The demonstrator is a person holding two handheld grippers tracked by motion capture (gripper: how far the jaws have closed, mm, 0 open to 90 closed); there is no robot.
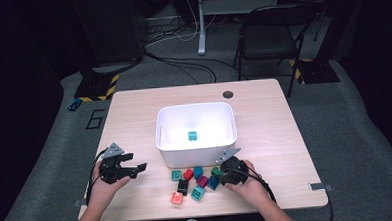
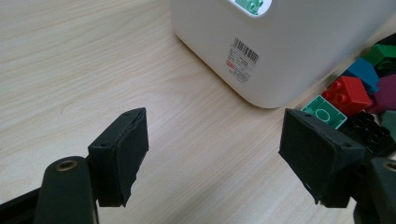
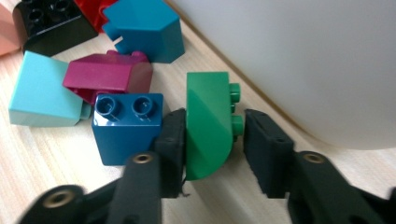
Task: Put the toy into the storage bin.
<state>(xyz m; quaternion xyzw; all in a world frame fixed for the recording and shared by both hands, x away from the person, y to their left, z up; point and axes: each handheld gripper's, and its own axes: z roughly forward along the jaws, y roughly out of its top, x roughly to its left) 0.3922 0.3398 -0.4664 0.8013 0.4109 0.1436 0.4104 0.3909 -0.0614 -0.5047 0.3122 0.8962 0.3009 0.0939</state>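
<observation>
My right gripper (image 3: 212, 140) has its jaws closed against a green rounded brick (image 3: 208, 126), which stands on the worktop (image 1: 264, 112) just beside the white bin (image 1: 195, 143). A dark blue brick (image 3: 126, 128) touches the left jaw, with magenta, teal and black bricks beyond. My left gripper (image 2: 215, 154) hangs wide open over bare worktop, holding nothing. Inside the bin lies one teal brick (image 1: 192, 135).
</observation>
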